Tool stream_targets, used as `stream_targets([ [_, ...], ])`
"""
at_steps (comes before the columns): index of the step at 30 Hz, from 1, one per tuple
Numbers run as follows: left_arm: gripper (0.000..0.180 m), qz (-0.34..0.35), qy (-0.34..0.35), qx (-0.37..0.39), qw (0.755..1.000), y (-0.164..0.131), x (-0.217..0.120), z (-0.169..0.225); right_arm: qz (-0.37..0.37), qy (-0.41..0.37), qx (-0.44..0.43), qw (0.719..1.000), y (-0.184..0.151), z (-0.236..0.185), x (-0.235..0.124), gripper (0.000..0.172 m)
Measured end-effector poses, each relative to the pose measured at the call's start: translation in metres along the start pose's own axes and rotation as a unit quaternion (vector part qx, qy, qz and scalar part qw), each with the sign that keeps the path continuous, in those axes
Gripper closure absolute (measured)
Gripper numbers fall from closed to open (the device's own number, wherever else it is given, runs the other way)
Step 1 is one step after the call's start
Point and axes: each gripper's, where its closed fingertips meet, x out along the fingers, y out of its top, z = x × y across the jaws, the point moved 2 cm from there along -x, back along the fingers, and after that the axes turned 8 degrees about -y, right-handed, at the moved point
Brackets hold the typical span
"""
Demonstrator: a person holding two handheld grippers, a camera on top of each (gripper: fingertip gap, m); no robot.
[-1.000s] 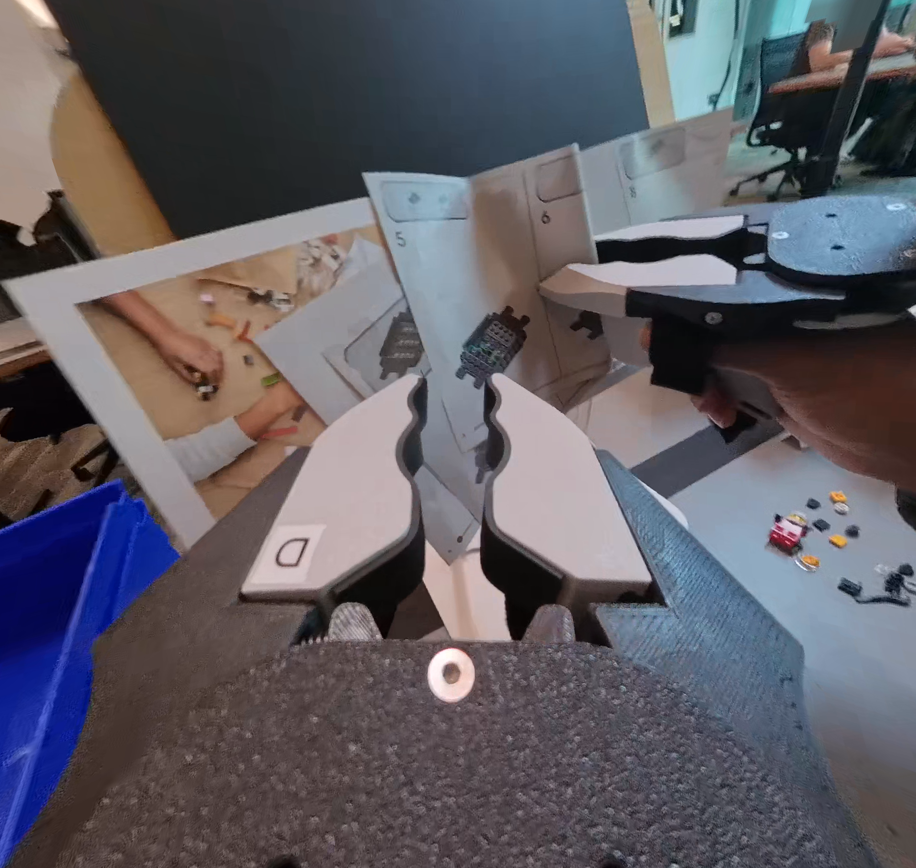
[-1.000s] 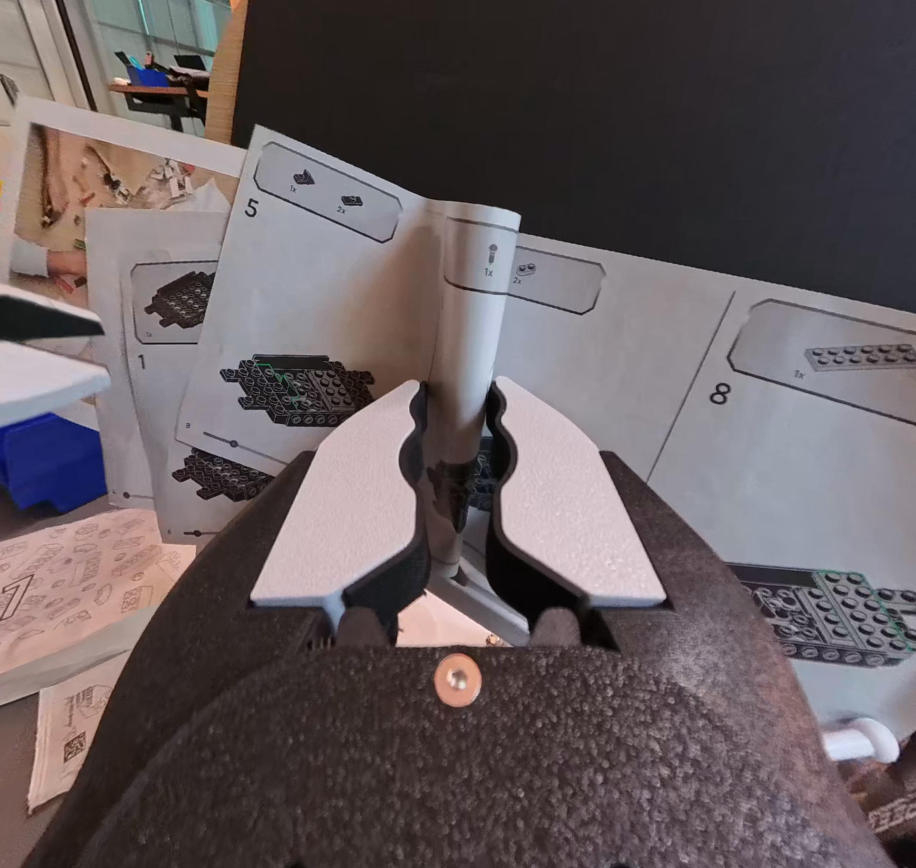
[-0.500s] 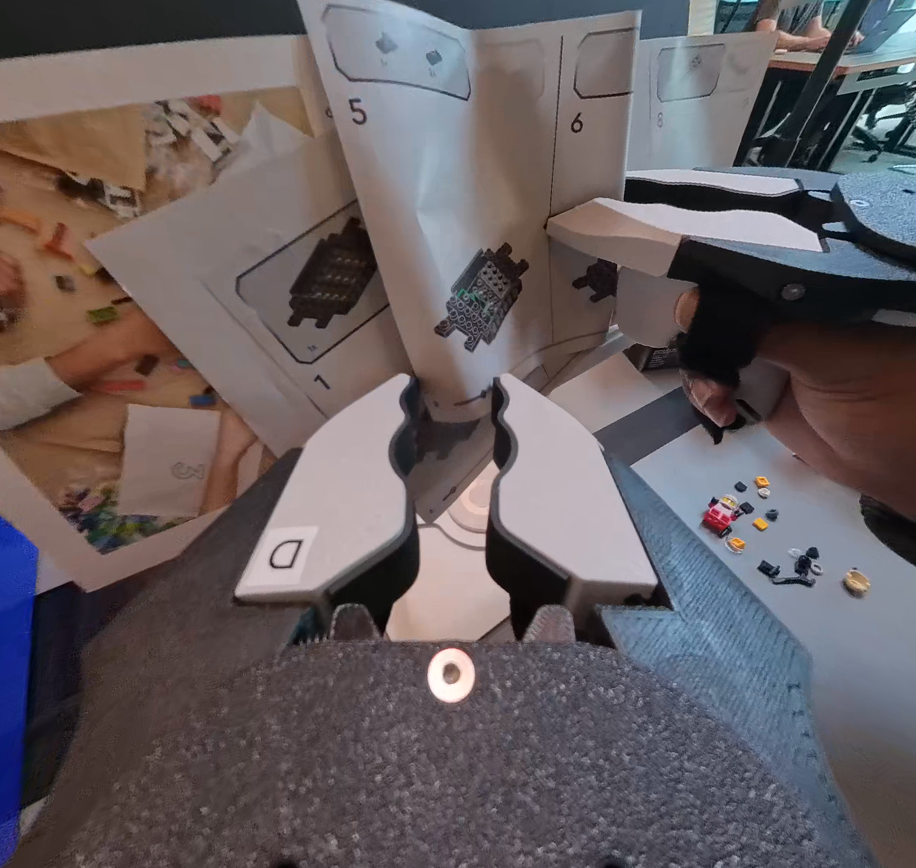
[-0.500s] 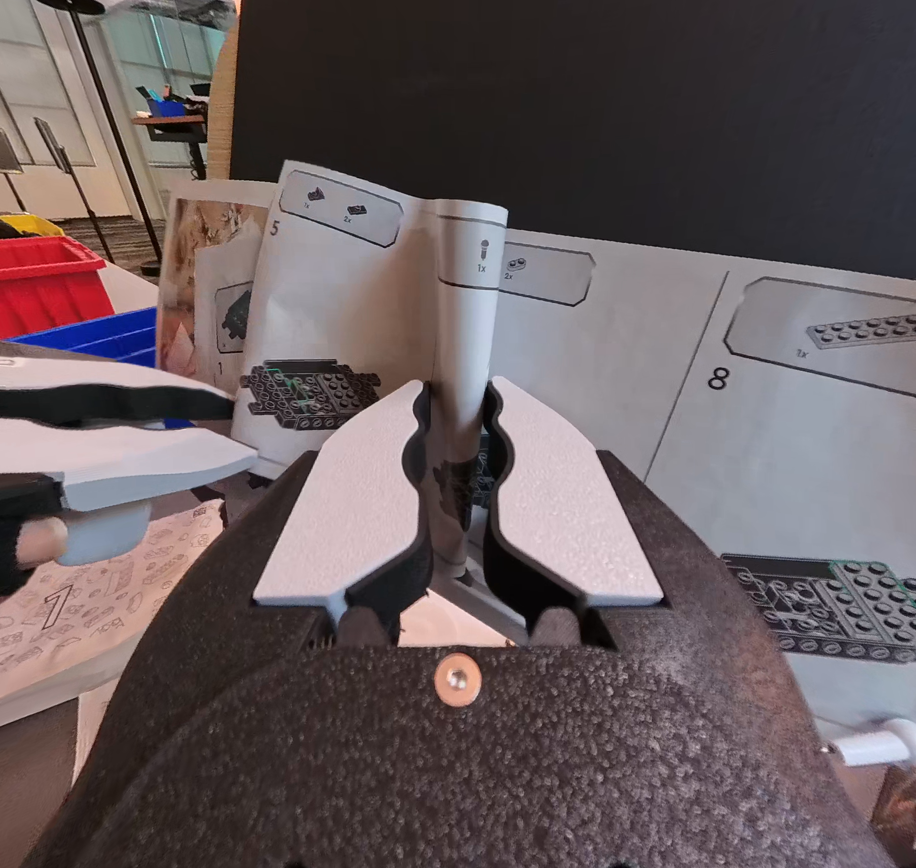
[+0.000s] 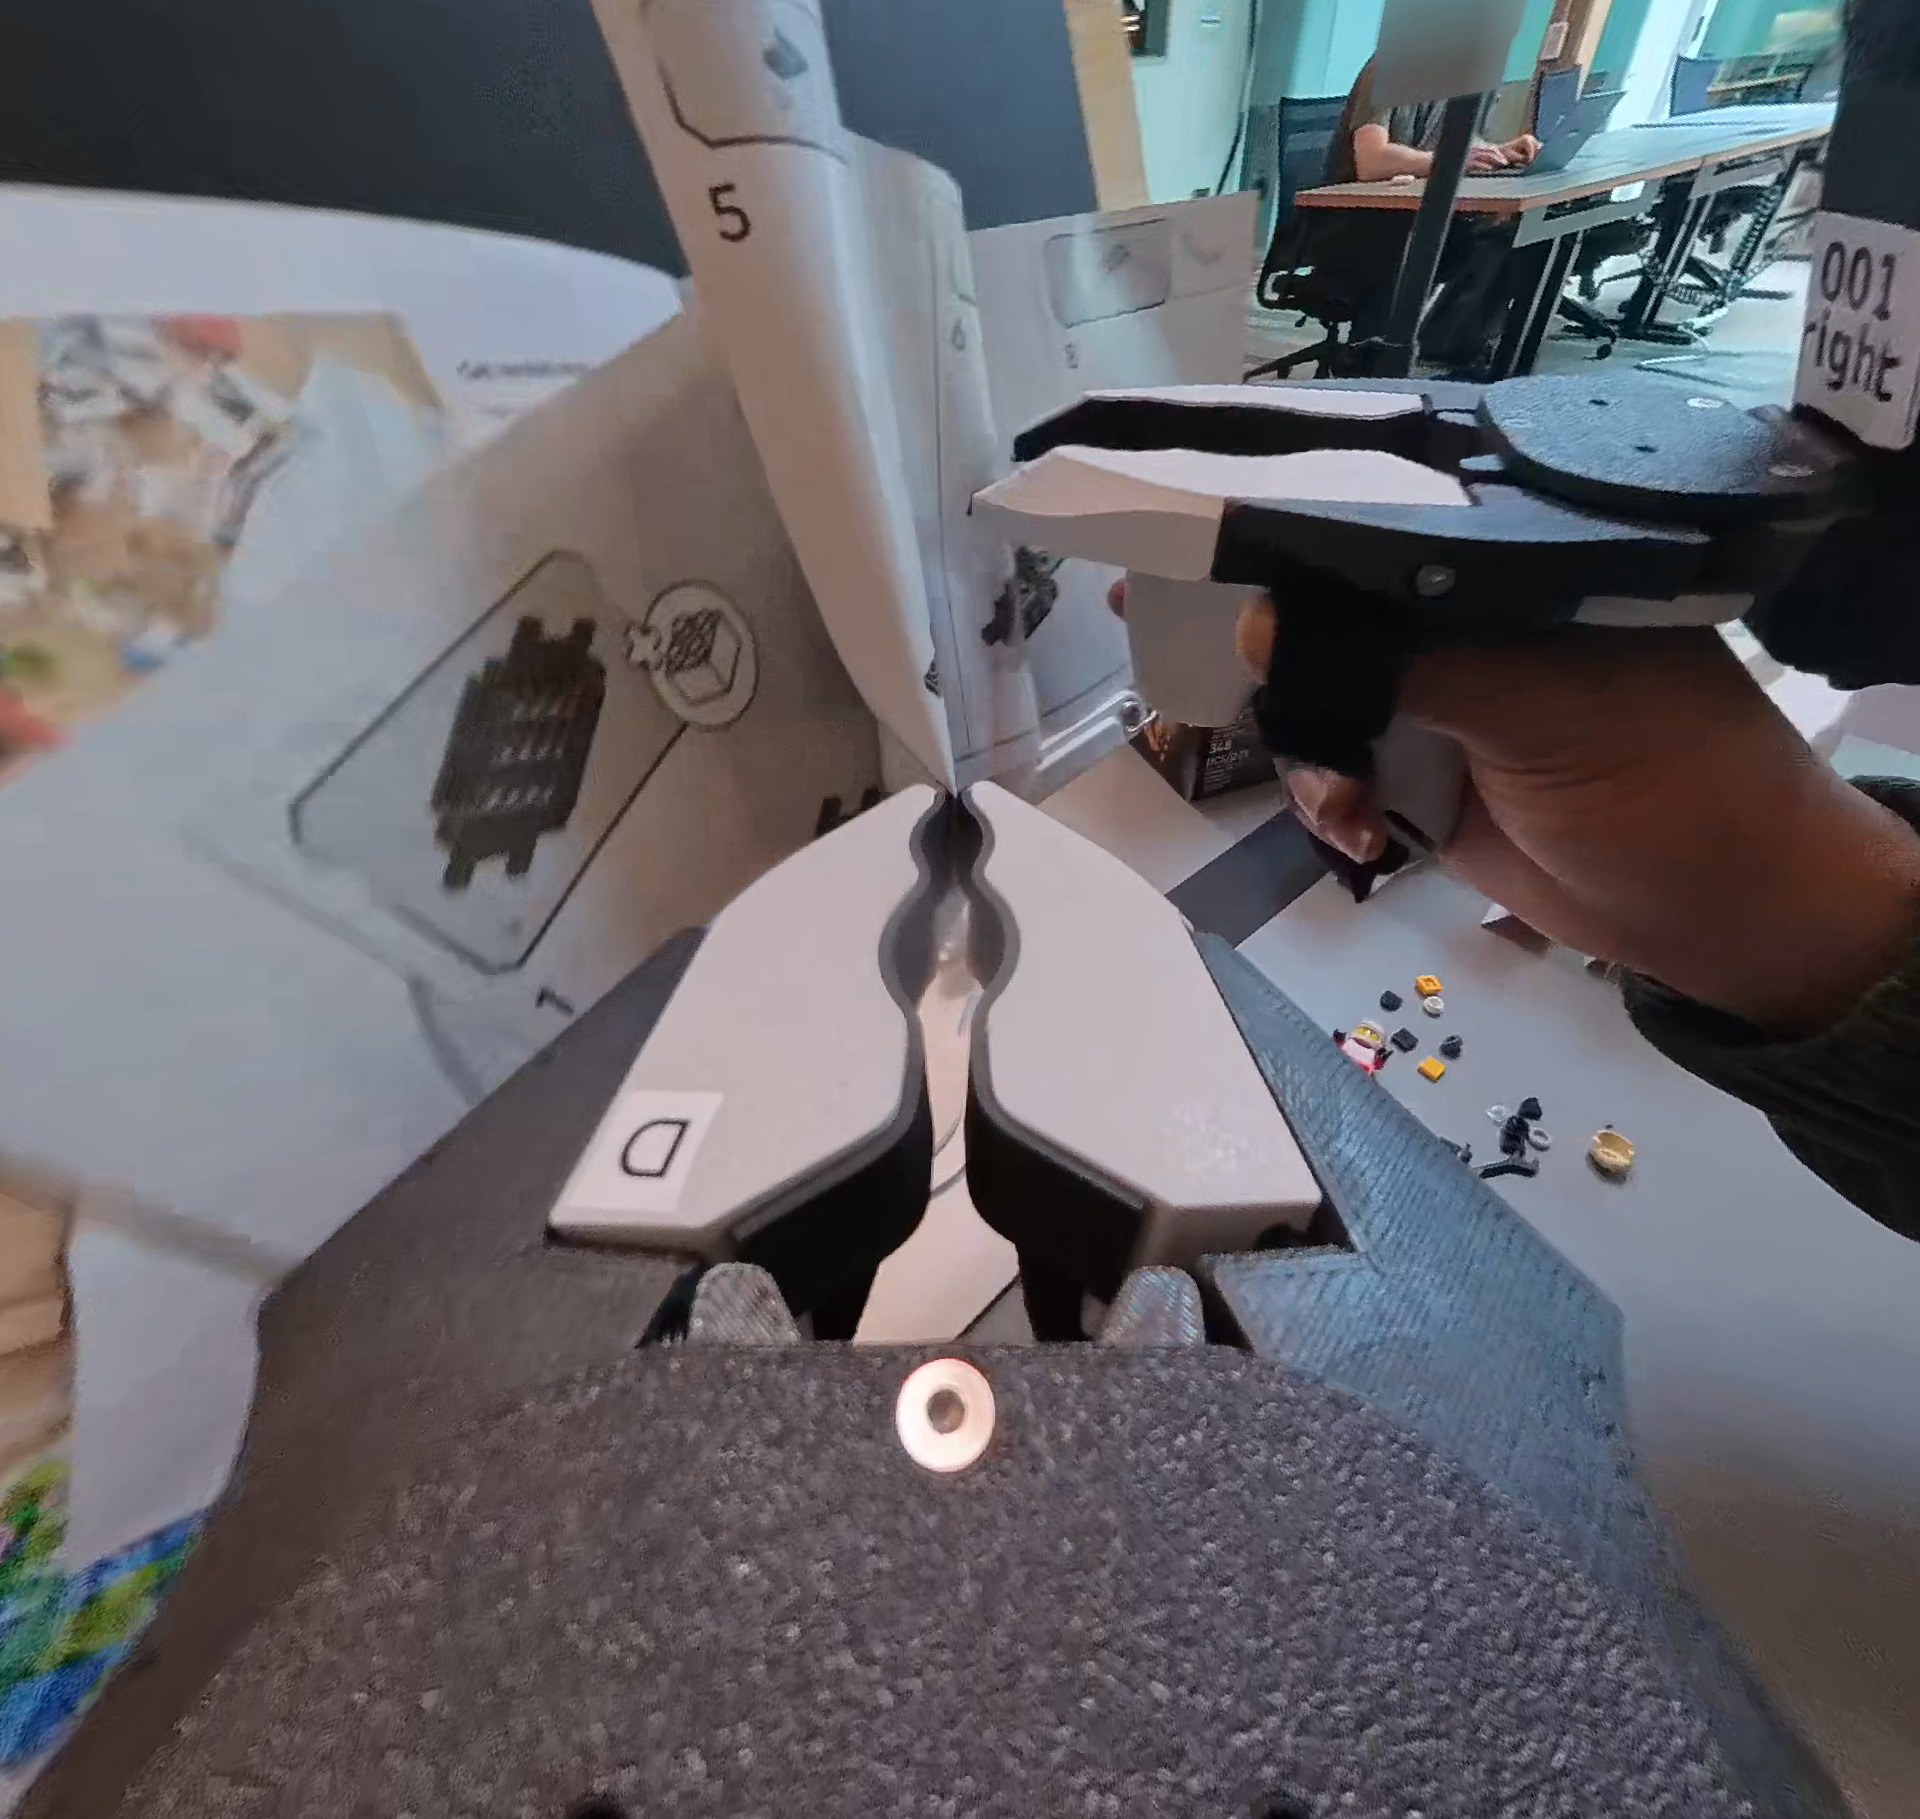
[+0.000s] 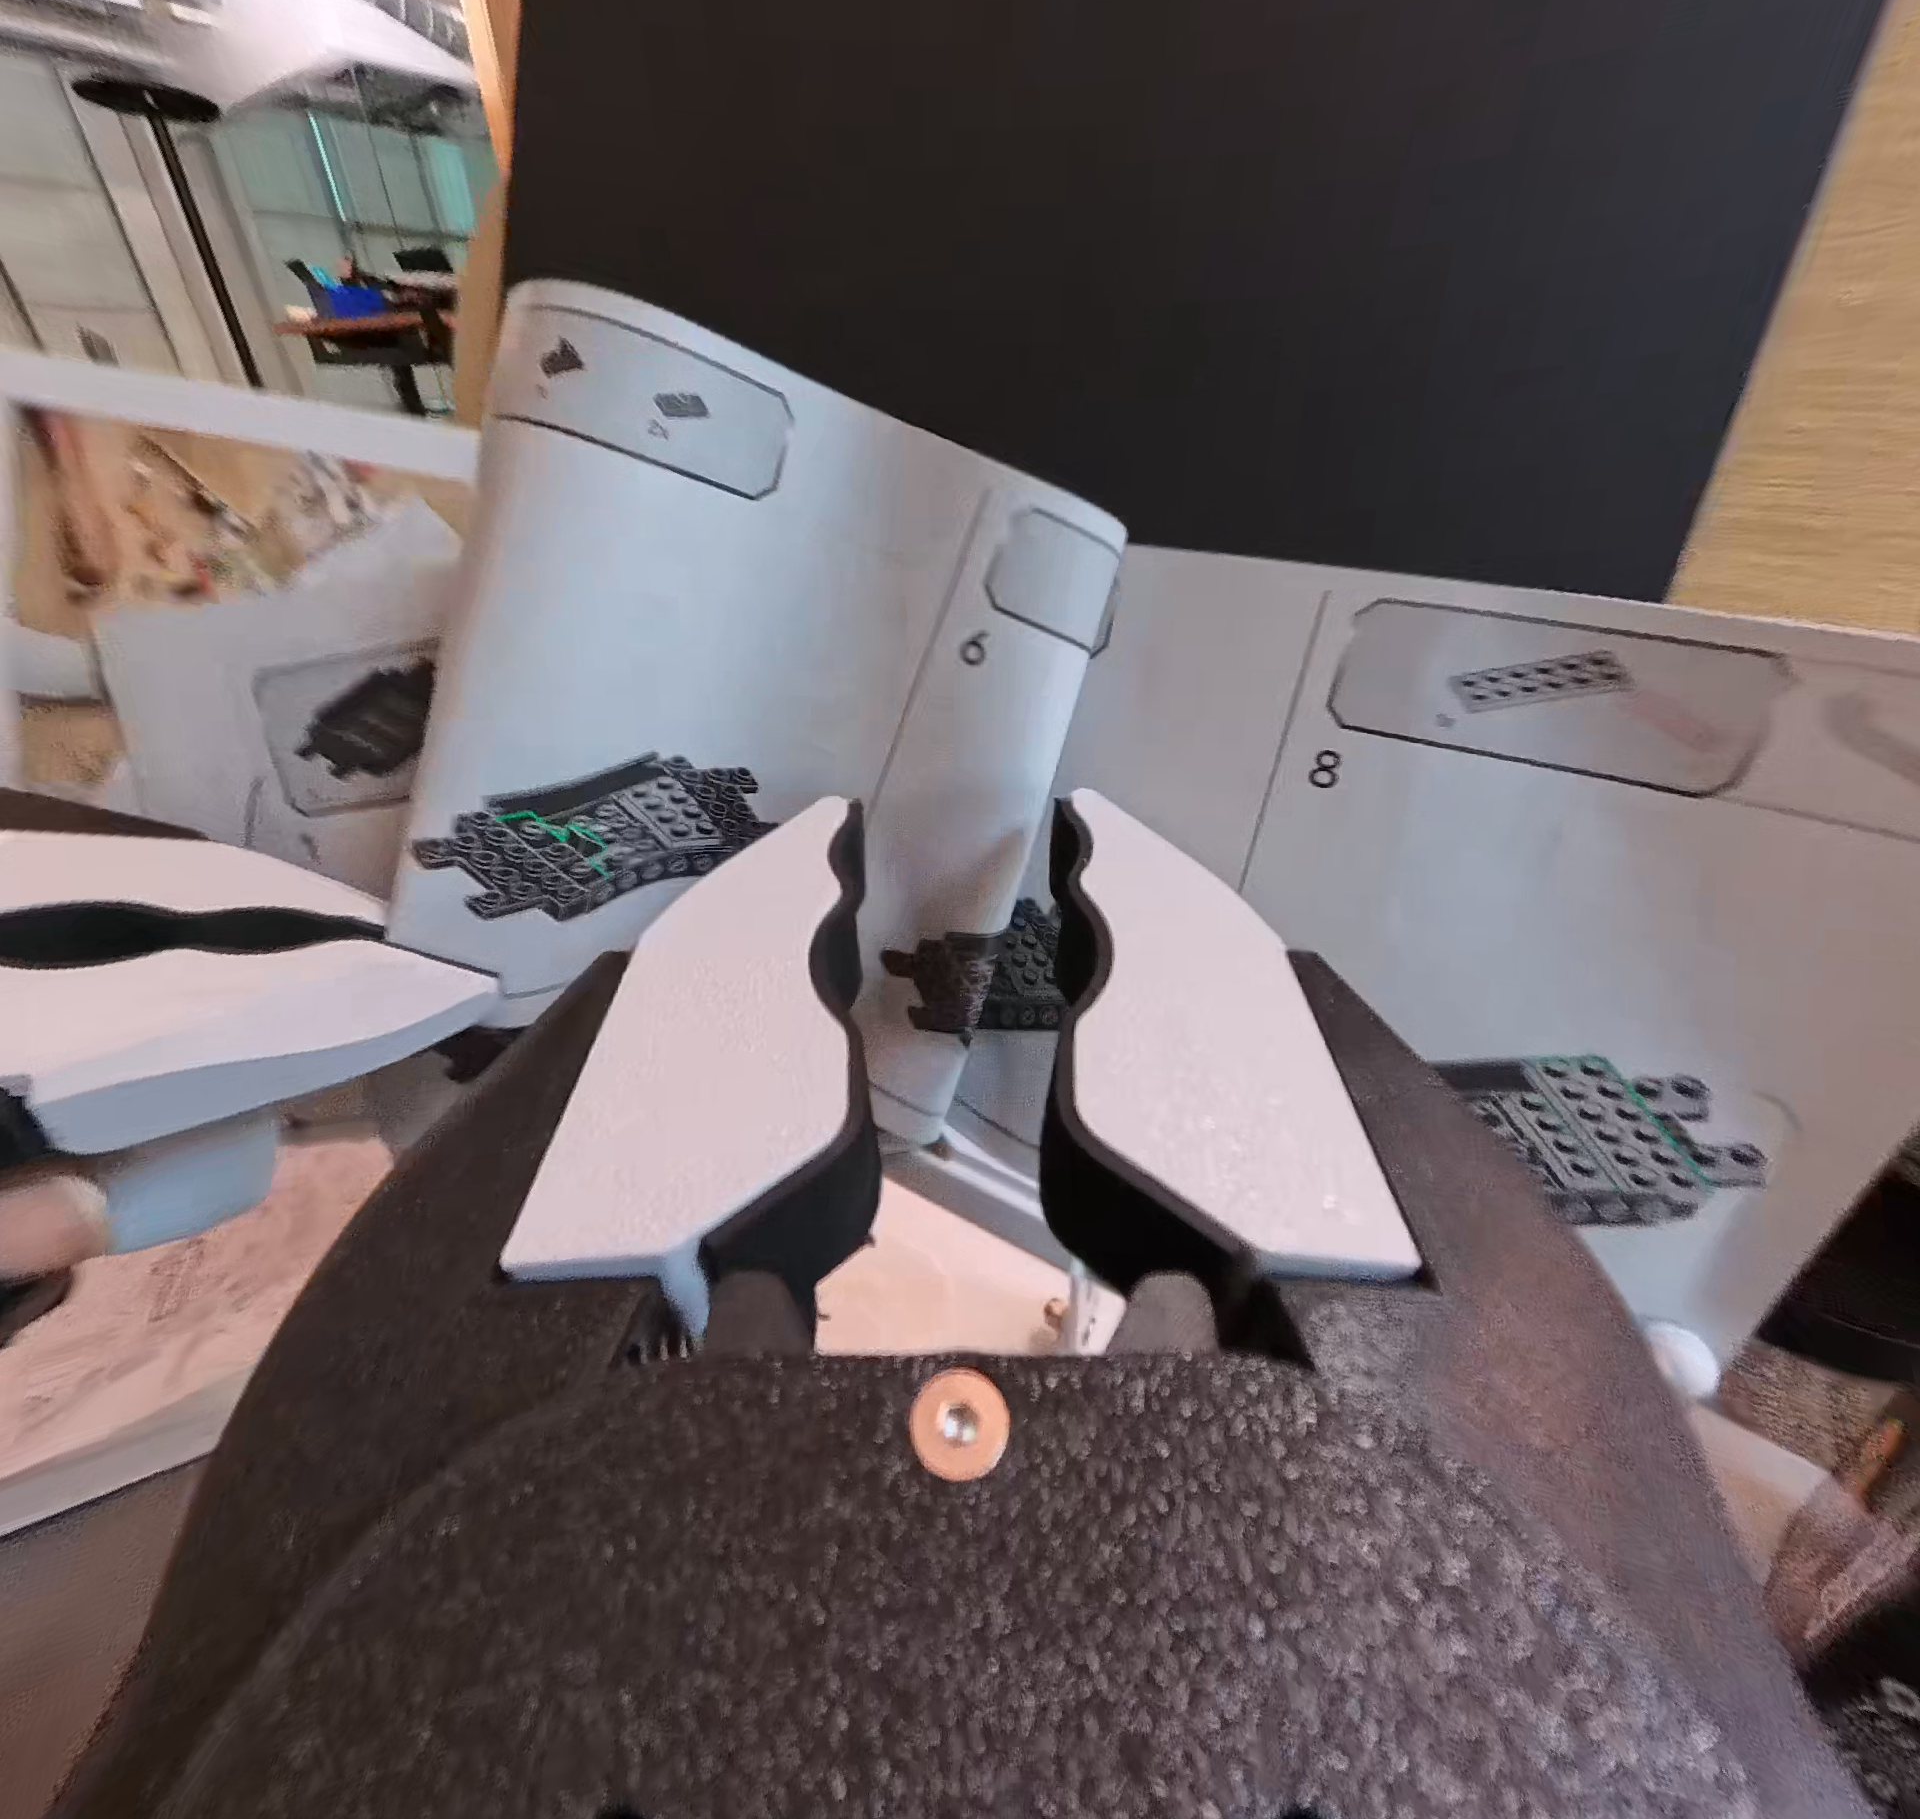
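While the left gripper (image 5: 951, 801) had its two white fingers pressed together at the tips, the bottom corner of a curled page (image 5: 821, 439) from a grey instruction booklet (image 6: 1507, 886) was pinched between them. That page rose upright from the tips and bent over at its top. The booklet stood open behind it, propped nearly upright in front of a dark panel (image 6: 1247, 263), with line drawings of black brick assemblies on its pages.

The right gripper (image 6: 956, 834) had its fingers apart. The curled page stood in the gap between them, and neither pad (image 6: 1075, 938) was seen pressing on it. In the left wrist view this gripper (image 5: 997, 470) reached in from the right, held by a hand (image 5: 1610, 813) in a dark fingerless glove, its tips just beside the page's edge.

On the grey tabletop (image 5: 1714, 1354) to the right lay a scatter of small toy brick pieces (image 5: 1444, 1052), black, orange and yellow, and a tiny red figure (image 5: 1366, 1042). A person (image 5: 1392, 138) sat at a desk far behind.
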Motion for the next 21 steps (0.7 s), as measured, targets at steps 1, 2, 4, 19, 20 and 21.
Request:
stream_targets([
  [1,0.18,0.0,-0.001,0.007,1.0,0.002,0.001,0.004,0.008,0.005,0.009,1.0,0.004,0.0,-0.007,0.135],
  [2,0.18,-0.001,-0.002,0.015,1.0,0.004,0.003,0.008,0.017,0.012,0.015,1.0,0.009,-0.001,-0.015,0.132],
  [4,0.18,-0.004,-0.005,0.031,1.0,0.006,0.008,0.016,0.033,0.033,0.02,0.999,0.019,-0.008,-0.031,0.128],
  [19,0.18,-0.02,-0.045,0.099,0.994,0.004,0.041,0.058,-0.061,0.113,0.017,0.992,0.025,-0.027,-0.051,0.14],
  [20,0.18,-0.022,-0.045,0.103,0.993,0.003,0.042,0.059,-0.061,0.099,0.0,0.993,0.023,-0.023,-0.051,0.15],
  [21,0.18,-0.023,-0.046,0.106,0.993,0.002,0.043,0.06,-0.059,0.085,-0.016,0.995,0.022,-0.019,-0.051,0.155],
])
